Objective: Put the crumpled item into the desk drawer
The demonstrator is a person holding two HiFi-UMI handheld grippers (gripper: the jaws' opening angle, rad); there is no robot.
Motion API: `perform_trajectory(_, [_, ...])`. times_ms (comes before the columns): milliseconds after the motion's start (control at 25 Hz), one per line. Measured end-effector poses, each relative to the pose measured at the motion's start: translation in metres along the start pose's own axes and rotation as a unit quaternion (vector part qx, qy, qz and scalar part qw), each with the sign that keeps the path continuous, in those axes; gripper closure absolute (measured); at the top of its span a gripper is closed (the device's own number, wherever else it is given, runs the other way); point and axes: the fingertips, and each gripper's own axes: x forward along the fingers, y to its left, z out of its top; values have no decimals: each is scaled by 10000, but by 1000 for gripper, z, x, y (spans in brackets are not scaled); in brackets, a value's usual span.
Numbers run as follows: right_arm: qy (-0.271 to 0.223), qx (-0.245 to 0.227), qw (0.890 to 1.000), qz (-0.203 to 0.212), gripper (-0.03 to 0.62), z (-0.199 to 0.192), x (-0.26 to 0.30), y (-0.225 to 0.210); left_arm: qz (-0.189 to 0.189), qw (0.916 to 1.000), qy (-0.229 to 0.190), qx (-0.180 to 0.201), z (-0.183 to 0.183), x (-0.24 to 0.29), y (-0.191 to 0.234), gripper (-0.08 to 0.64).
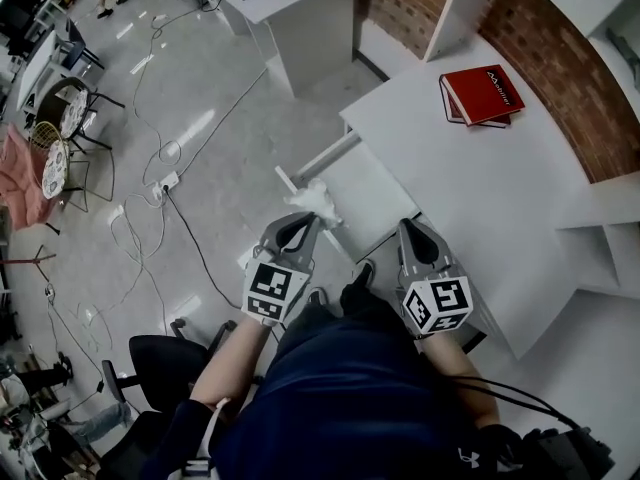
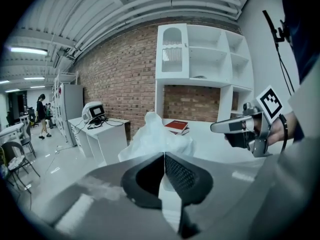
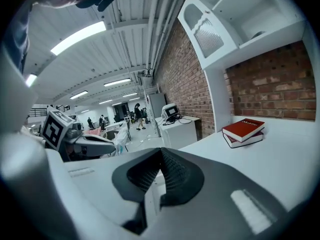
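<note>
The crumpled item (image 1: pixel 314 202) is a white wad of thin paper or plastic. My left gripper (image 1: pixel 306 218) is shut on it and holds it just above the near left corner of the open white desk drawer (image 1: pixel 378 196). In the left gripper view the wad (image 2: pixel 159 136) bulges out past the closed jaws. My right gripper (image 1: pixel 409 228) is shut with nothing in it, over the desk's front edge beside the drawer. It also shows in the left gripper view, where the right gripper (image 2: pixel 220 128) points left.
A red book (image 1: pixel 482 93) lies on the white desk (image 1: pixel 500 188) near the brick wall. White shelves (image 2: pixel 200 59) stand at the desk's back. Cables (image 1: pixel 150 183) trail over the floor on the left. A black chair (image 1: pixel 160 363) stands behind me.
</note>
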Motion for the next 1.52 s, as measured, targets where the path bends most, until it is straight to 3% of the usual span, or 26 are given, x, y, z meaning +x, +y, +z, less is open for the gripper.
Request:
perform_trajectory(400, [157,236,9990,350,591,2,44,-38,320,9990,267,-155,7,52,23,552])
perform_trajectory(600, [196,392,9987,262,591,-4,56,-48,134,9982,532,-234,-5,82,34,552])
perform_trajectory(880, [286,701,9969,-205,589,-19,60,-71,-337,9931,1118,-88,-34,136,47,552])
perform_trajectory(1040, [361,829,9948,-473,591,-29,61,-75,-593,9864,1494,-340,-61,166,55,552])
perform_trajectory(1200, [420,949,9917,-762,591,-37,61,-83,-868,9781,1877,-253,-88,198,55,552])
perform_trajectory(1520, [548,1165,9838,-1249,591,-53,60,-92,-1351,9488,2853,-89,-144,241,56,552])
